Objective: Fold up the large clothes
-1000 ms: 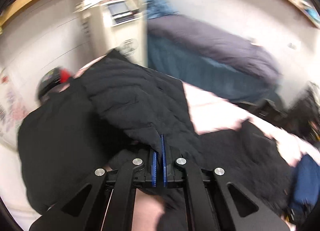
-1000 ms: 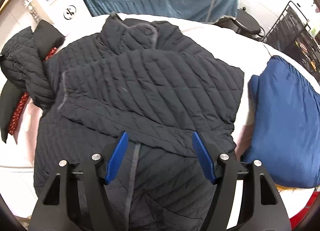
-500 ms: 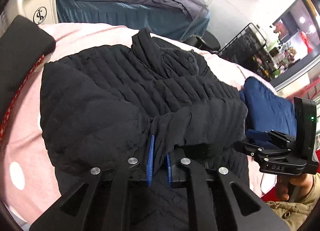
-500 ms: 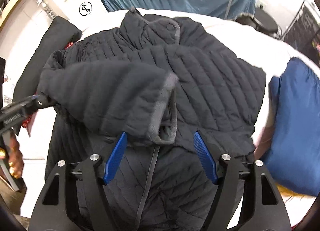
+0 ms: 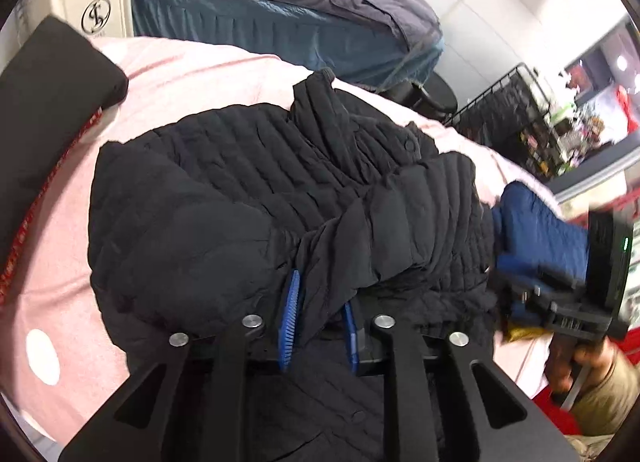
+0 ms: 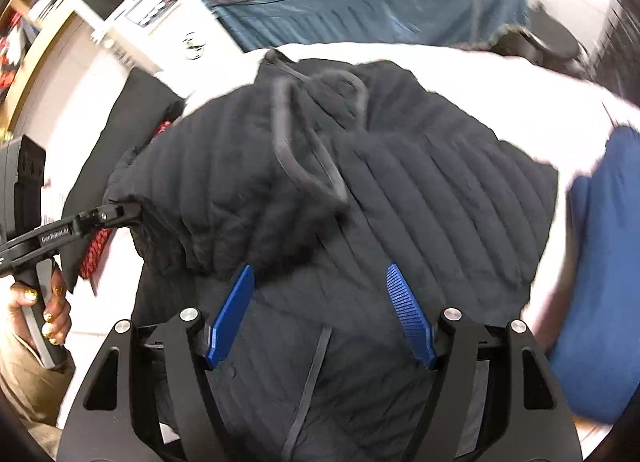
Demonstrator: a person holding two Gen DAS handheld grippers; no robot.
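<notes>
Left wrist view, catalogued as we found it: our left gripper (image 5: 318, 316) had its blue pads set narrowly apart with a fold of the black quilted jacket (image 5: 224, 197) pinched between them. We noted the jacket lying spread on the pink-covered bed (image 5: 192, 69), collar (image 5: 320, 113) toward the far side, one sleeve (image 5: 404, 221) drawn across the body.

Surroundings, same view:
- a black cushion with red trim (image 5: 44, 109) on the bed, left of the jacket;
- a blue quilted garment (image 5: 540, 225) just beside the jacket's right edge;
- our right gripper's body (image 5: 568, 302), partly in front of that blue garment;
- a second bed (image 5: 280, 13) behind, teal skirt under a grey-purple cover;
- a white machine with a round logo (image 5: 94, 1) at far left;
- a black wire rack (image 5: 516, 117) and a dark round stool (image 5: 436, 97) at right. We could not tell the rack's contents, which were blurred.

Right wrist view: our right gripper (image 6: 322, 316) hovered above the jacket's lower front, jaws spread wide, holding nothing. We recorded the left gripper's fingers (image 6: 116, 213) at the jacket's left edge, clamped on the bunched fabric. The zipper line (image 6: 308, 382) ran down between our blue pads. The blue garment (image 6: 600, 262) lay at right, motion-blurred.
</notes>
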